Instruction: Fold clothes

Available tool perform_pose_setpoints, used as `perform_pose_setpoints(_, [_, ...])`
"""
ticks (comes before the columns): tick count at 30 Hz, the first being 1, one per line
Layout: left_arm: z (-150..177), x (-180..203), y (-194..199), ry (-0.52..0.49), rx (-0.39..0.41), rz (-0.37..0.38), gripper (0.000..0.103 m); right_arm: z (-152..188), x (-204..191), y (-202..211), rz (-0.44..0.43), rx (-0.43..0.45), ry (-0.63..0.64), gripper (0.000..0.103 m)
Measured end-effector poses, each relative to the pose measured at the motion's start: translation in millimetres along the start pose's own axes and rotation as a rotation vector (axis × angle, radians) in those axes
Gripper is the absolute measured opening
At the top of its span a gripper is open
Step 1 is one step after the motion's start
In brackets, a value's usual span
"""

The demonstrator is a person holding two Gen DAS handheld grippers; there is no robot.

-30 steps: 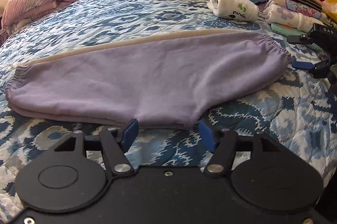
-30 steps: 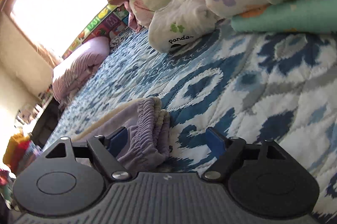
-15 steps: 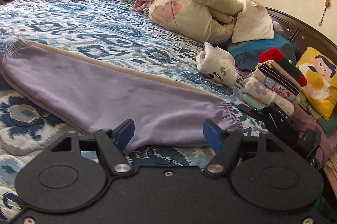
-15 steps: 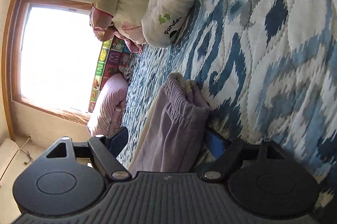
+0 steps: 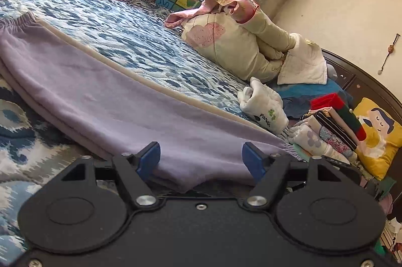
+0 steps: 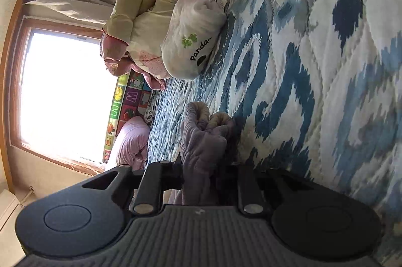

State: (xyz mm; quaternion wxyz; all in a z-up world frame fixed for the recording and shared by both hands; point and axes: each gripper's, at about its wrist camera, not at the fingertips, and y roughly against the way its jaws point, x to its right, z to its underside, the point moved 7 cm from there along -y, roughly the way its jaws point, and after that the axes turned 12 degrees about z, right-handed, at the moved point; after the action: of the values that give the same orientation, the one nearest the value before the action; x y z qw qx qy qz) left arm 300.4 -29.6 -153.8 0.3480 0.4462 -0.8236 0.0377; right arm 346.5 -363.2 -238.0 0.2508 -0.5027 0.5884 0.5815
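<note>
My lilac trousers [image 5: 105,101] lie flat on the bed [image 5: 140,41], folded lengthwise so the legs are stacked, and their long axis runs across my left view from the gathered cuffs [image 5: 17,21] at far left to the elastic waistband [image 6: 201,139] at right. That axis is what the coming move turns on: any fold now has to carry one end along that line toward the other.

My right tool [image 6: 201,174] sits at the waistband end, its fingers closed in tight on the bunched elastic, which stands up between them. My left tool [image 5: 201,161] is at the near long edge, about where the crotch point dips toward me, with its blue pads [image 5: 149,159] spread wide and nothing between them; the cloth edge lies just in front of and partly between them, but I can't tell whether they touch it.

So the right hand is the one holding the end, and the cuffs lie well away to the left of both tools. I judge the waistband would travel left along the trousers, with my left tool placed to pin or lift the middle
</note>
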Motion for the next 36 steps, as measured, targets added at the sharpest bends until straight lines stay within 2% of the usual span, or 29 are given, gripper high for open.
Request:
perform_pose_setpoints(3, [-2.3, 4.4, 2.5, 0.031, 0.001, 0.038, 0.072, -18.0, 14.9, 17.7, -0.003, 0.026, -0.056, 0.021])
perform_pose_setpoints(6, [-9.5, 9.2, 7.1, 0.022, 0.02, 0.053, 0.072, -41.3, 19.1, 31.7, 0.008, 0.066, -0.019, 0.021])
perform_pose_setpoints(10, [-28.0, 2.3, 21.3, 0.005, 0.058, 0.033, 0.072, -48.3, -3.2, 40.9, 0.005, 0.106, 0.116, 0.022])
perform_pose_setpoints(14, [-48.5, -22.3, 43.3, 0.045, 0.116, 0.0, 0.073, -32.5, -58.0, 46.1, 0.007, 0.155, 0.34, 0.023])
perform_pose_setpoints(20, [-63.3, -65.6, 65.9, 0.205, 0.194, -0.035, 0.074, 23.5, -140.8, 26.6, 0.06, 0.176, 0.649, 0.023])
perform_pose_setpoints(24, [-66.7, -79.1, 71.6, 0.265, 0.205, -0.034, 0.075, 81.6, -175.4, -4.3, 0.133, 0.146, 0.909, 0.023])
perform_pose_setpoints(26, [-68.9, -82.1, 74.3, 0.28, 0.21, -0.024, 0.075, 111.3, -183.6, -16.9, 0.159, 0.124, 1.022, 0.023])
perform_pose_setpoints(36, [-77.3, -103.3, 91.5, 0.353, 0.26, -0.015, 0.076, 217.3, -176.6, -46.2, 0.145, -0.003, 1.334, 0.023])
